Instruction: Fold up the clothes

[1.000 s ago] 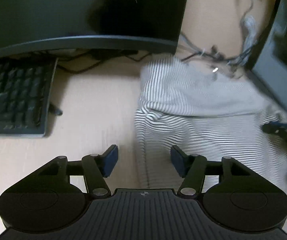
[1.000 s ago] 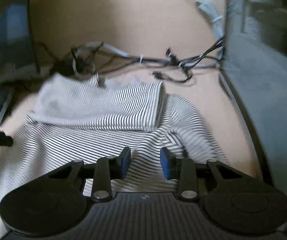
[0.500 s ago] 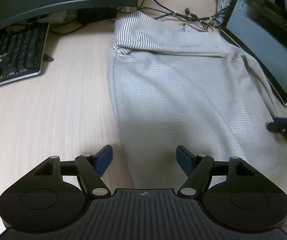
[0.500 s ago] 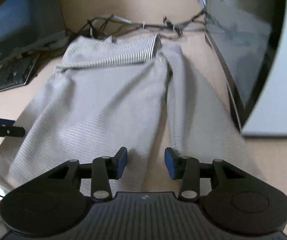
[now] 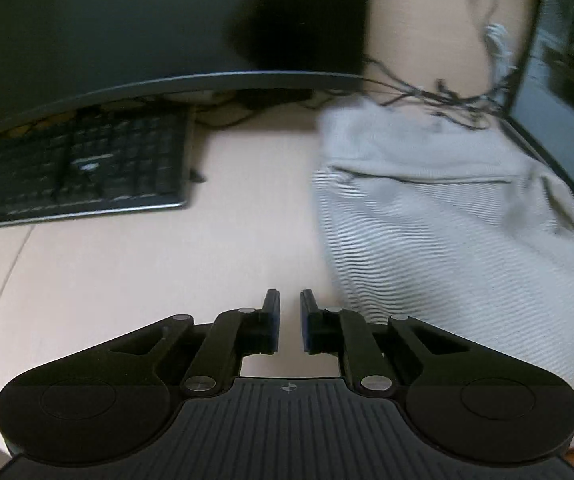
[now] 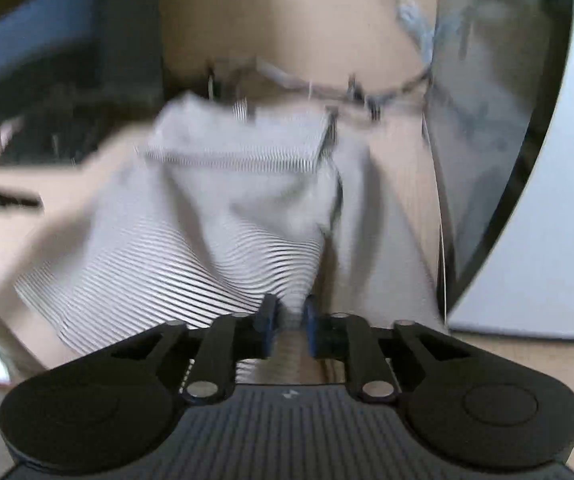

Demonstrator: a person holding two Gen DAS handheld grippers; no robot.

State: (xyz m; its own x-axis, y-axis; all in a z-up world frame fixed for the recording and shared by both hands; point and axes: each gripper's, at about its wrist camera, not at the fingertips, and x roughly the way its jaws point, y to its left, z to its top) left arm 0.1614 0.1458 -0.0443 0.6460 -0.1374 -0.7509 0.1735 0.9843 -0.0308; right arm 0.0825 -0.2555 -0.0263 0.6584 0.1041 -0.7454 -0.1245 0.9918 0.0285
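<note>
The striped shirt (image 6: 215,216) is spread on the light desk (image 5: 127,264), between the keyboard (image 5: 75,168) and the computer case (image 6: 487,152). Its near edge is pinched by the right gripper (image 6: 290,320), whose fingers are nearly closed. Nothing is held by the left gripper (image 5: 289,320); only a small gap is left between its fingers, over bare desk beside the shirt

No legible text; white panel (image 6: 547,264) marking unreadable.

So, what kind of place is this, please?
Probably a home computer desk: a black keyboard under a dark curved monitor, tangled cables, and a striped grey-white garment on the pale wooden desktop.
</note>
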